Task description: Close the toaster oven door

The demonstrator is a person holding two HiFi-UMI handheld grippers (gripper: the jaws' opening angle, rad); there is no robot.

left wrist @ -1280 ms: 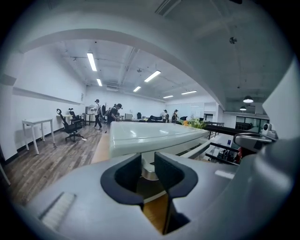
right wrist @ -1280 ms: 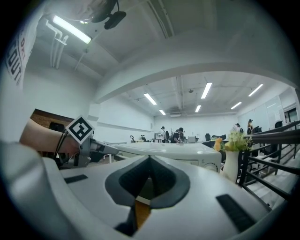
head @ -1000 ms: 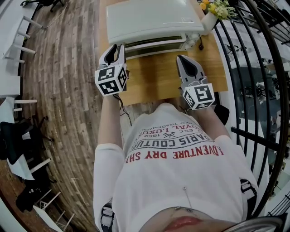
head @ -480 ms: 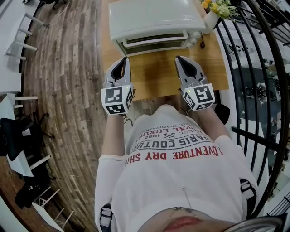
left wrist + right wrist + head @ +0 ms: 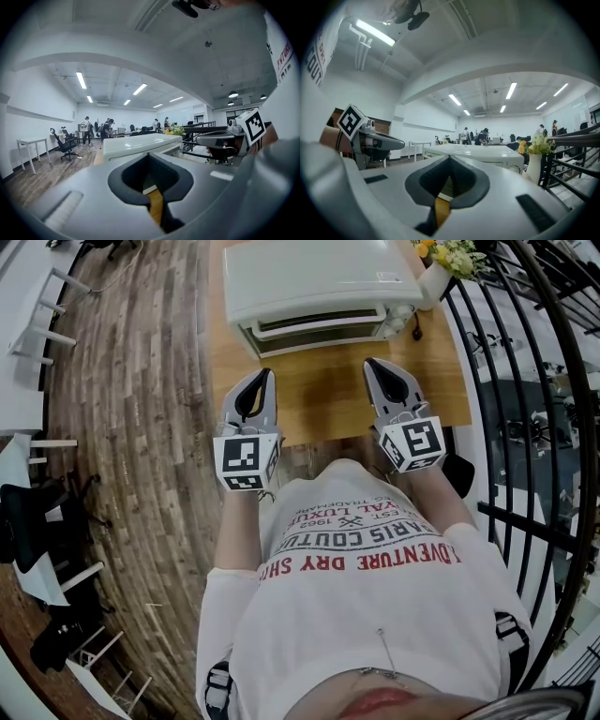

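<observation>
The white toaster oven (image 5: 314,282) stands at the far end of the wooden table (image 5: 328,404), its glass door (image 5: 319,332) up against the front. My left gripper (image 5: 268,373) hovers over the table's near left part, shut and empty, a hand's width short of the door. The right gripper (image 5: 368,363) is level with it on the right, also shut on nothing. In the left gripper view the oven (image 5: 136,143) shows past the closed jaws (image 5: 150,157). In the right gripper view it (image 5: 483,154) lies beyond that gripper's closed jaws (image 5: 449,159).
A white vase of yellow flowers (image 5: 441,268) stands by the oven's right corner, also visible (image 5: 533,164) from the right gripper. A black metal railing (image 5: 525,381) runs along the right of the table. Wooden floor lies to the left; people and desks are far off.
The left gripper was at the oven's front left with its jaws apart and the door ajar. The door now stands shut, and the gripper has drawn back toward me and closed. The right gripper stayed still.
</observation>
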